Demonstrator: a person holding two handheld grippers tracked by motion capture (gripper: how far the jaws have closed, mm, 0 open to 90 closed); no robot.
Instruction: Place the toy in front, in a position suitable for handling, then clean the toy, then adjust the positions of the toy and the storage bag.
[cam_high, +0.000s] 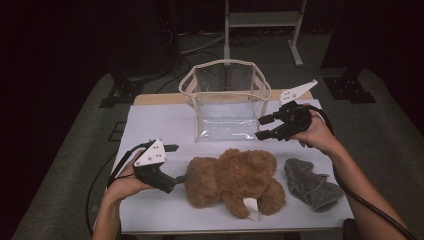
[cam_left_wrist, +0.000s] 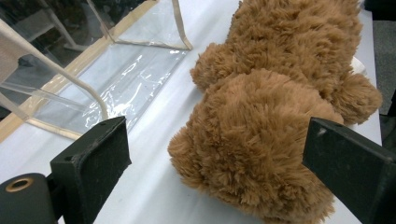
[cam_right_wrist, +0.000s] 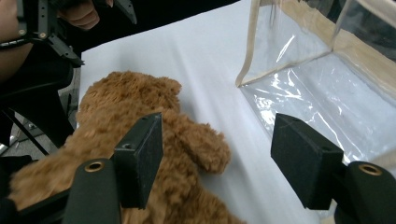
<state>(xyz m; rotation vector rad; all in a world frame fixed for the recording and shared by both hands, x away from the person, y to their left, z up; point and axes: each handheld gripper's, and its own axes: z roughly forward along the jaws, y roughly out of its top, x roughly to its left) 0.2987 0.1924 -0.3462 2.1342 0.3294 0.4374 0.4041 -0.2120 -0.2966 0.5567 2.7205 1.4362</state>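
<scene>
Brown teddy bear (cam_high: 232, 180): long shaggy plush, matt, soft pile; white cloth tag at one foot. Clear bag (cam_high: 226, 100): glossy see-through plastic film, creased, glare spots, beige woven fabric trim on edges. Grey cloth (cam_high: 311, 183): fuzzy knit or terry, matt, rumpled. Tabletop (cam_high: 160, 210): smooth white matt cover, pale wood edge at back. Left gripper (cam_high: 176, 163) and right gripper (cam_high: 263, 127): black matt plastic bodies, finely grained black pads on fingers (cam_left_wrist: 95, 158), brass-looking inserts, light grey perforated top plates.
</scene>
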